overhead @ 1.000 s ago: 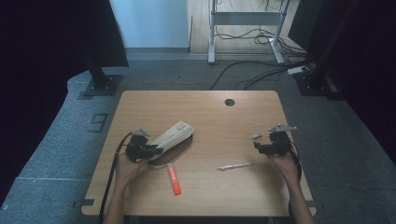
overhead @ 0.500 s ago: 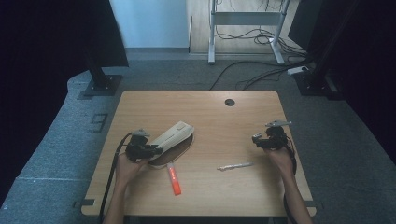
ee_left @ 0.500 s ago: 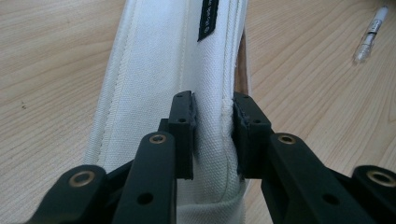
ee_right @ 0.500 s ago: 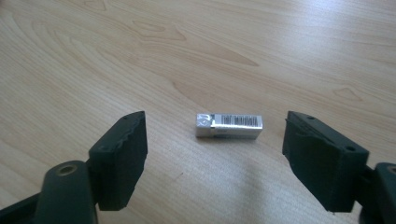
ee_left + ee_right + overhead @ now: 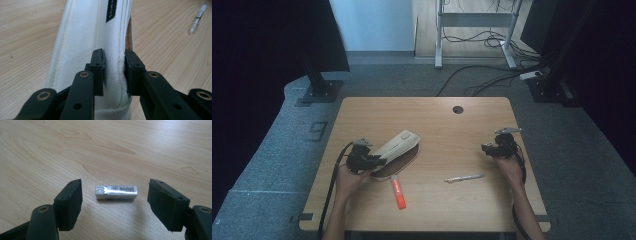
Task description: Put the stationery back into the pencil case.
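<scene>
A white fabric pouch [image 5: 398, 146] with a small black label lies slanted on the left of the wooden table [image 5: 437, 120]. My left gripper [image 5: 373, 161] is shut on its near end; in the left gripper view the pads [image 5: 98, 65] pinch a fold of the pouch [image 5: 82, 37]. On the right, my right gripper [image 5: 488, 148] hovers low over the table. Its jaws have just been closing and stand open on either side of a small silver-sleeved eraser [image 5: 116, 192] with a barcode, not touching it.
An orange marker [image 5: 398, 191] lies near the front edge, right of the left hand. A clear pen [image 5: 463, 178] lies between the two hands and also shows in the left gripper view [image 5: 198, 18]. A cable hole [image 5: 457, 109] sits at the table's far side.
The right hand and its gripper have shifted slightly left and away from the table's front edge. The left gripper and the pouch have kept still.
</scene>
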Demonstrator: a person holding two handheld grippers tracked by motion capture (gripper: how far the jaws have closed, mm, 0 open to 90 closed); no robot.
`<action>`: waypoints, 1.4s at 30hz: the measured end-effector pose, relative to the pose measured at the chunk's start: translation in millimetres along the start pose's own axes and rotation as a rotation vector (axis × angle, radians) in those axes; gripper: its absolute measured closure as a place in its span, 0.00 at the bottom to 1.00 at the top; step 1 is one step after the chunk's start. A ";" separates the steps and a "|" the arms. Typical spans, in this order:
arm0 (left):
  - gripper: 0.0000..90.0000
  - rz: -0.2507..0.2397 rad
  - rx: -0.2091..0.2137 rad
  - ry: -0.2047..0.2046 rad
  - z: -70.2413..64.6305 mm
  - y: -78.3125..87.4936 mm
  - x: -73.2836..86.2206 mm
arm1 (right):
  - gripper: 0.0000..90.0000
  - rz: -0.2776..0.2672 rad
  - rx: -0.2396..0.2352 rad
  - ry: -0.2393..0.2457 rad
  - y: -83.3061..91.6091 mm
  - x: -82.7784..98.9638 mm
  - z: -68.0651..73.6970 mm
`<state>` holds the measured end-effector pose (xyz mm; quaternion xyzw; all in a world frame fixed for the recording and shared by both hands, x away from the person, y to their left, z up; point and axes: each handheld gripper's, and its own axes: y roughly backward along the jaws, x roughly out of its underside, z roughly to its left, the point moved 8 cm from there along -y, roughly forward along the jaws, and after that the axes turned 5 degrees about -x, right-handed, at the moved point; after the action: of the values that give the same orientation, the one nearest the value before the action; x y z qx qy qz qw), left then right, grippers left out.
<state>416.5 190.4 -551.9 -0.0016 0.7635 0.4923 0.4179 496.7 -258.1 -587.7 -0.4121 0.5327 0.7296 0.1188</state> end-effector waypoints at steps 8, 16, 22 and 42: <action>0.80 -0.003 0.003 0.003 -0.1 -0.4 0.1 | 0.40 0.010 0.000 -0.007 -10.0 -0.4 -1.7; 0.79 0.000 0.003 -0.001 0.0 -0.4 0.3 | 0.49 0.025 0.006 -0.009 -14.3 1.9 -2.2; 0.79 0.000 0.004 -0.001 -0.2 -0.5 0.4 | 0.52 0.013 0.000 -0.048 -15.1 2.8 -4.2; 0.82 -0.024 0.004 0.014 0.8 3.1 -1.3 | 0.52 -0.024 -0.051 0.004 1.3 -11.0 23.1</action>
<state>416.6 192.0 -548.9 -0.0134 0.7674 0.4854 0.4186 491.8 -235.5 -576.7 -0.4229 0.5092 0.7406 0.1160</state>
